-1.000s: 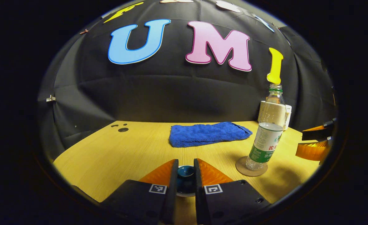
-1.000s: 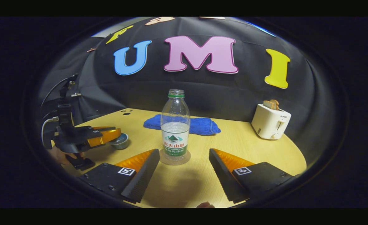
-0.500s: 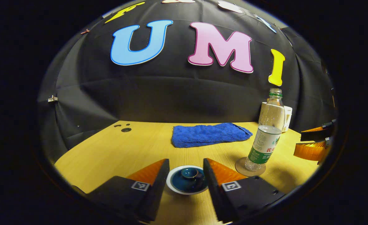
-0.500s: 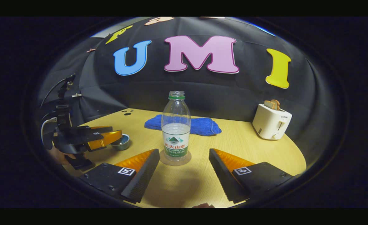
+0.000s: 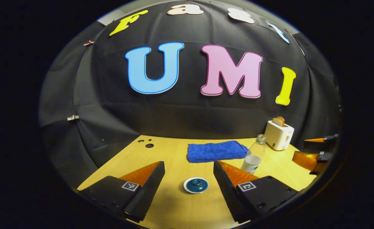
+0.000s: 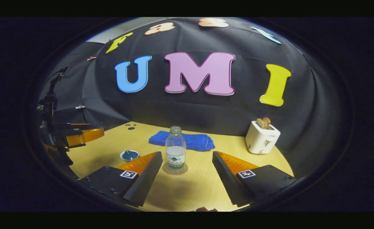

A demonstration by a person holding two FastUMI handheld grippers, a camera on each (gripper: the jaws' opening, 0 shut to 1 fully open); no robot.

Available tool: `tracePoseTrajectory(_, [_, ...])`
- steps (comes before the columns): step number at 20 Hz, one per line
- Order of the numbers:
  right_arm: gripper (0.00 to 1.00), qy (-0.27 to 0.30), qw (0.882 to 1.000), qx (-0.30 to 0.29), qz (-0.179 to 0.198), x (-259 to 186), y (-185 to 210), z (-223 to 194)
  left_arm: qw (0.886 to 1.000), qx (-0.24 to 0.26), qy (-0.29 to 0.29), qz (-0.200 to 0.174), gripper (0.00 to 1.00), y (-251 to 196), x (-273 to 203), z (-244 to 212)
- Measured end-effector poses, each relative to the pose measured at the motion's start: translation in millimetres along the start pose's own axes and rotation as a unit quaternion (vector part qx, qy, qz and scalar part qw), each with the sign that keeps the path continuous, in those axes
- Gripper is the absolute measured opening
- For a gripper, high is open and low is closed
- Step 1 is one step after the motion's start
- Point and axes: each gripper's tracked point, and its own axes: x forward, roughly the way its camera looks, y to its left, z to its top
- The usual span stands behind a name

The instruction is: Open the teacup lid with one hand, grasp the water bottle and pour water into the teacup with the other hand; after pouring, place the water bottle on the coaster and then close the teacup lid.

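Left tongs (image 5: 189, 168) are released, jaws spread wide and raised above the tabletop (image 5: 167, 152); nothing is held. Right tongs (image 6: 187, 162) are likewise released and empty, standing clear of the water bottle (image 6: 175, 149).

The teacup lid (image 5: 196, 185) is seen seated on the teacup, a dark blue glazed disc with a small round knob and a pale rim, lying on the tabletop between the left fingers' lines but below them. The bottle stands upright on the round coaster (image 6: 175, 169), uncapped, clear ribbed plastic, partly filled, with a green-and-white label.

Judgement: the task appears complete or at its last step, retreat. To be done well, both tongs are best lifted straight away, no sideways sweep, so that the lid is not nudged off and the light bottle is not tipped. The glazed knob is judged slippery; the thin bottle wall is judged compliant.

Also noted: a blue terry cloth (image 6: 182, 140), soft and folded, behind the bottle; a white toaster (image 6: 261, 137) with bread in it, at the right.
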Motion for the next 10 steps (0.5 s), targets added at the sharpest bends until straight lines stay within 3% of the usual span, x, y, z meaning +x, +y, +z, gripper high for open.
tracePoseTrajectory(6, [0.98, -0.042, 0.998, 0.026, -0.025, -50.9, -25.5, 48.2, 0.999, -0.024, -0.044, 0.018, 0.96, -6.0, -11.2, 29.8])
tracePoseTrajectory(10, [0.98, -0.055, 0.996, 0.033, -0.06, -79.5, -41.4, 64.6, 0.998, -0.005, -0.065, 0.016, 0.96, -1.1, -17.6, 41.6])
